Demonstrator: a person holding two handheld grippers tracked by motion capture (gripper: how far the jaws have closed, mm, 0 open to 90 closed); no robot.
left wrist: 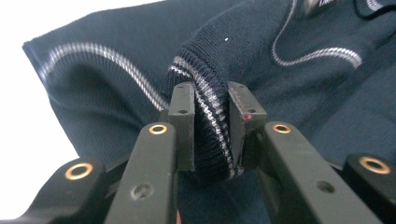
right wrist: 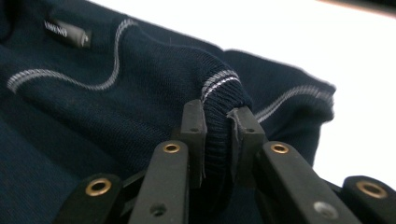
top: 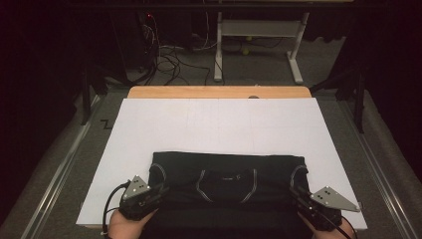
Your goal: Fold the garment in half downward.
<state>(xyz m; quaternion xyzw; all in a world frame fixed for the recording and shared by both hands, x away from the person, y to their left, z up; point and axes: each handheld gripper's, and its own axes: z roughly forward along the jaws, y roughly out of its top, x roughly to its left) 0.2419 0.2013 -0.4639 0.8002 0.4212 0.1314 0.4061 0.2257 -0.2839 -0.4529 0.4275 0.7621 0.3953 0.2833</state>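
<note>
A dark navy knitted garment with thin pale stripes lies folded near the front edge of the white sheet. My left gripper sits at its left corner, my right gripper at its right corner. In the left gripper view, the garment has a striped ribbed edge bunched between the pads of my left gripper, which press on it from both sides. In the right gripper view, my right gripper is likewise shut on a ribbed, striped edge of the garment. A small label shows near the collar.
The white sheet covers a wooden tabletop whose far edge shows. Grey floor and metal rails flank the table. Behind it stand a white table frame and tangled cables. The sheet's far half is bare.
</note>
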